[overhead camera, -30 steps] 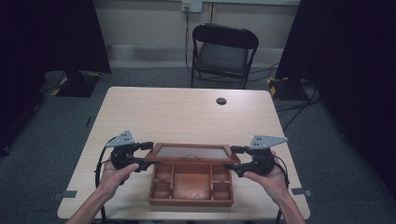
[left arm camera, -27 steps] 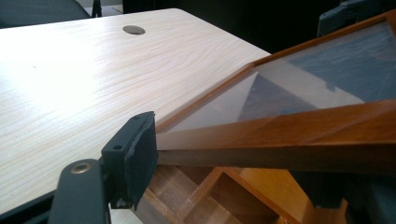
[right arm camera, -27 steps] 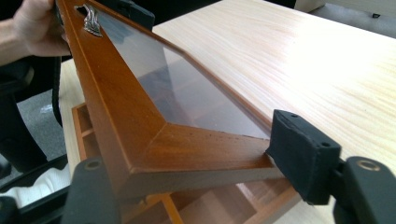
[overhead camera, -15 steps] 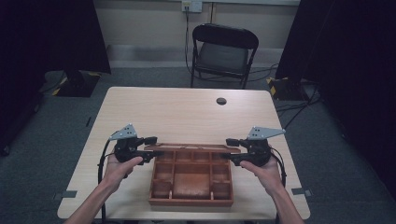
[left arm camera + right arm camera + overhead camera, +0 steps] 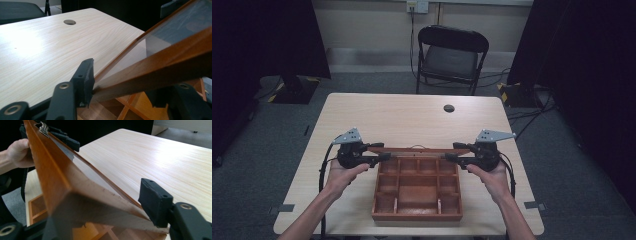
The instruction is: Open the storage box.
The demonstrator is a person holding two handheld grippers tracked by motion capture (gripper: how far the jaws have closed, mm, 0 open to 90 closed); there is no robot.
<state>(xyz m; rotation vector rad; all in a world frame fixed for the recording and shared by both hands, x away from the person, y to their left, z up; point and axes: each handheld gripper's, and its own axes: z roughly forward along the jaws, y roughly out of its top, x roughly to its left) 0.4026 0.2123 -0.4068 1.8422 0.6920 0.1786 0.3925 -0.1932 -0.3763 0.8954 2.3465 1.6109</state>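
A brown wooden box (image 5: 417, 217) with several inner compartments lies open near the table's front edge. Its glass-paned lid (image 5: 412, 149) stands raised on edge along the box's far side. My left gripper (image 5: 384, 157) is shut on the lid's left end and my right gripper (image 5: 449, 157) on its right end. In the left gripper view, the lid's wooden frame (image 5: 160, 62) is pinched by the left gripper (image 5: 122, 90), with the glass pane (image 5: 180, 22) above. The right gripper (image 5: 105, 217) clamps the lid's frame (image 5: 75, 192); a small metal latch (image 5: 43, 127) shows at its top.
The light wood table (image 5: 412, 120) stretches beyond the box, with a round cable hole (image 5: 449, 108) near its far edge. A black folding chair (image 5: 452, 55) stands behind the table. The person's other hand (image 5: 17, 152) appears past the lid.
Both grippers have swung the lid up and away from the person, from lying low over the box to standing upright at its far side, uncovering all the compartments.
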